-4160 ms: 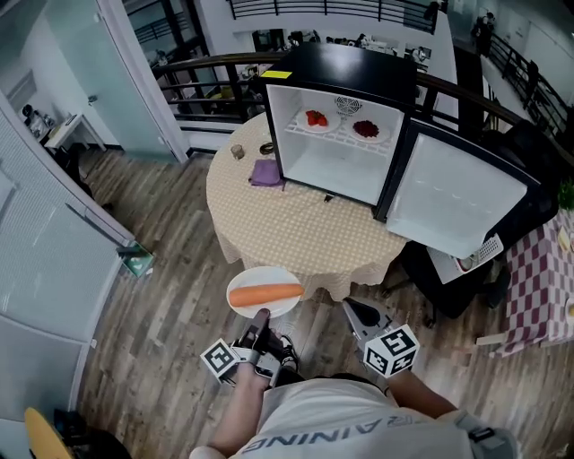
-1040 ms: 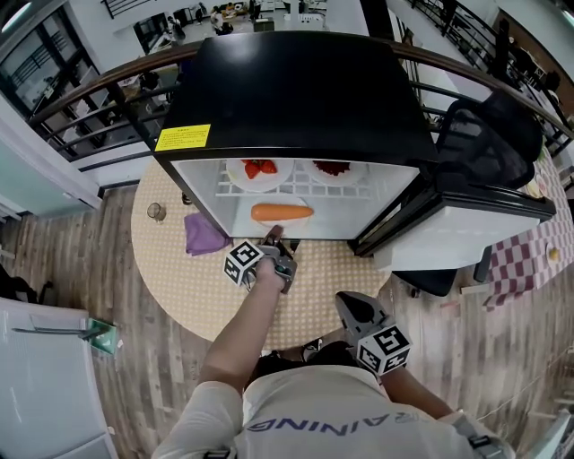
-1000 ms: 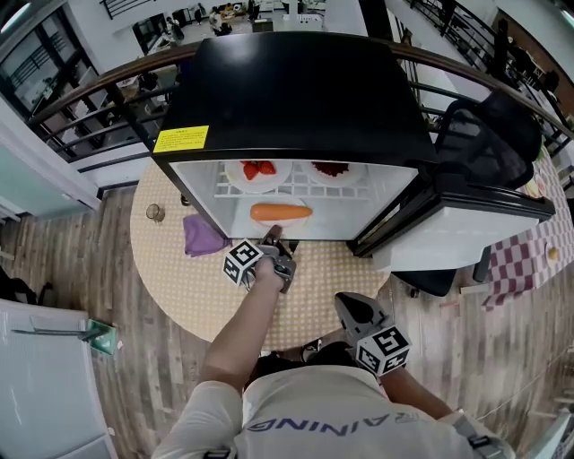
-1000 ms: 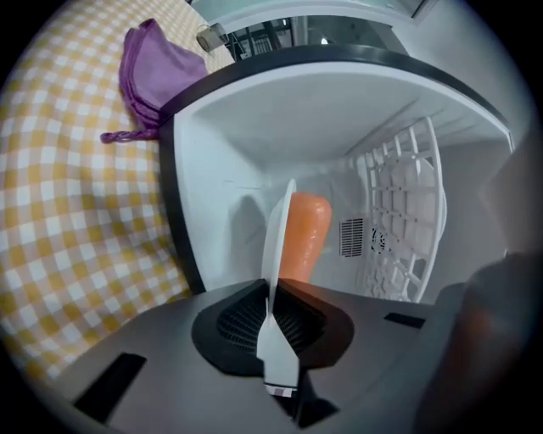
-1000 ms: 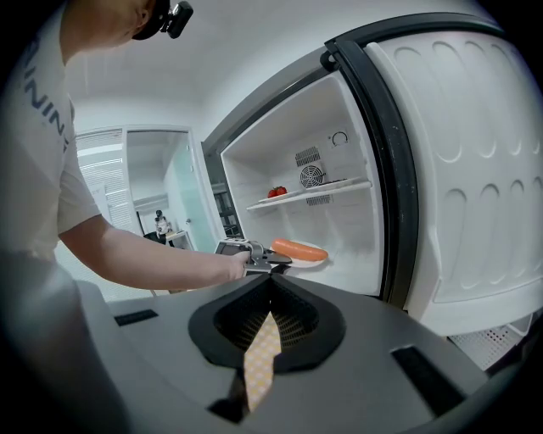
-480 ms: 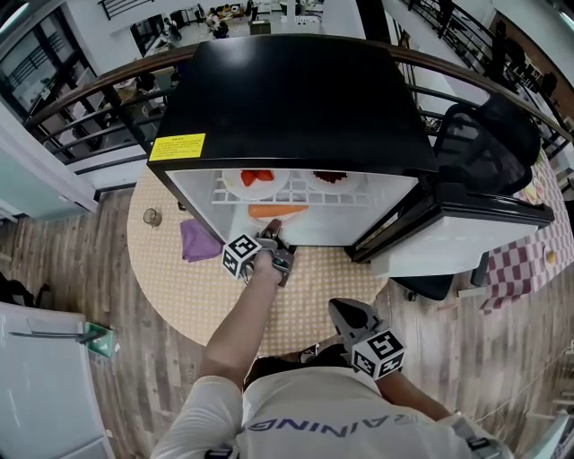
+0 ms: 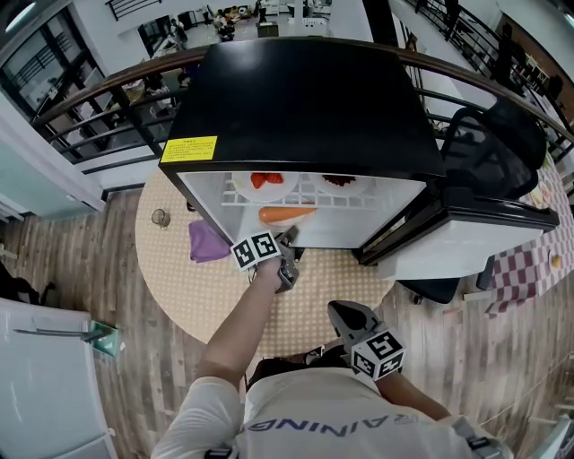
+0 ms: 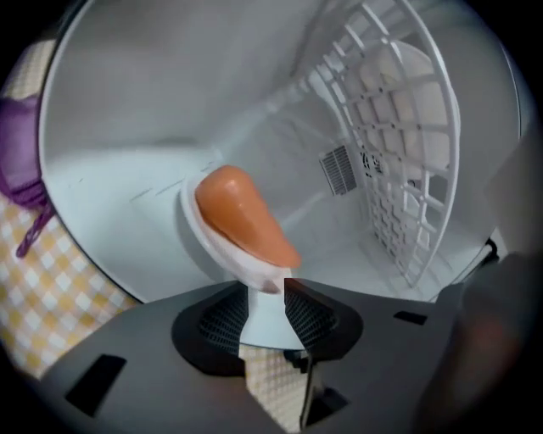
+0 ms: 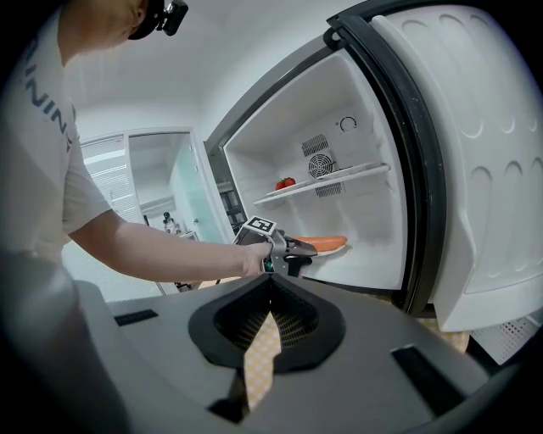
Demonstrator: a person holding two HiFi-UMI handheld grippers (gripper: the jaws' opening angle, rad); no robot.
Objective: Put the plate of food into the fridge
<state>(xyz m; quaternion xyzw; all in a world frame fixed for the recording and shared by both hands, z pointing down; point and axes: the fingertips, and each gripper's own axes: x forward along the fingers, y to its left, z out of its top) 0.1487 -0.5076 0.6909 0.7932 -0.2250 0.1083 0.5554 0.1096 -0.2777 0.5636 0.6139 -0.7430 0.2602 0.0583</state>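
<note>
Left gripper view: the left claw (image 8: 267, 292) is opening, the rim of the white plate (image 8: 222, 258) loose between its jaws. The plate carries a carrot (image 8: 242, 220) and sits on the fridge (image 8: 127, 127) floor, below the wire shelf (image 8: 399, 169). The right claw (image 9: 271, 284) is closed and empty.

The person wears a white short-sleeved T-shirt (image 7: 332, 428) with grey capital lettering printed across the chest. Its loose sleeves end above the elbows. A black head-mounted device (image 9: 163, 15) sits at the brow, and a small dark clip (image 7: 473, 440) lies on the right shoulder.
</note>
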